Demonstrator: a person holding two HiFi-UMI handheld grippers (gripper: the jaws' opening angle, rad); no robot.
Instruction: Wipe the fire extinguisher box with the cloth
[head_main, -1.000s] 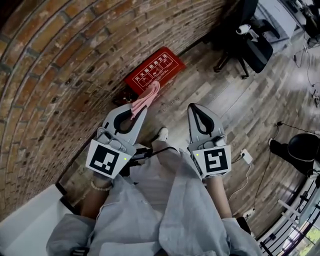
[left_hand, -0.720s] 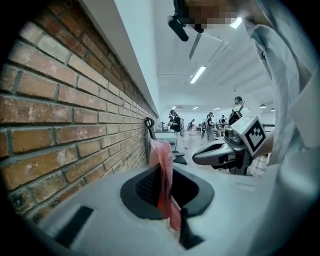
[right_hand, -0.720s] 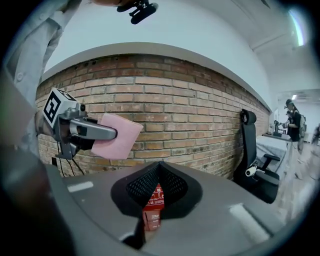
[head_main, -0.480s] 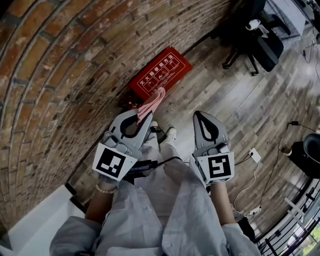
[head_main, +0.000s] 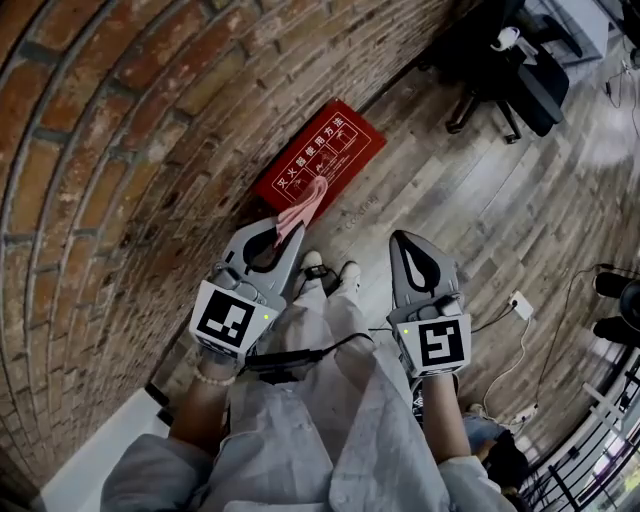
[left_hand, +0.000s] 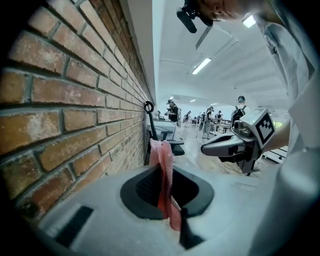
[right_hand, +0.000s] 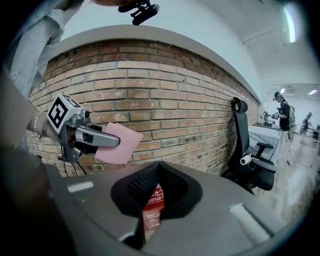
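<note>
The red fire extinguisher box (head_main: 318, 158) lies flat on the wooden floor against the brick wall. My left gripper (head_main: 289, 229) is shut on a pink cloth (head_main: 305, 205), whose free end overlaps the box's near edge in the head view. In the left gripper view the cloth (left_hand: 164, 170) stands up between the jaws of the left gripper (left_hand: 172, 215). My right gripper (head_main: 404, 240) is held level beside it, shut and empty. In the right gripper view a strip of the red box (right_hand: 151, 200) shows through that gripper's loop, and the left gripper (right_hand: 112, 141) holds the cloth (right_hand: 120, 145).
A brick wall (head_main: 130, 150) runs along the left. A black office chair (head_main: 510, 70) stands beyond the box. A white power strip (head_main: 518, 305) and cables lie on the floor at the right. The person's shoes (head_main: 312, 262) are below the grippers.
The person has moved closer to the wall and box. Both grippers kept their pose, and the cloth's end now overlaps the box's near edge in the head view.
</note>
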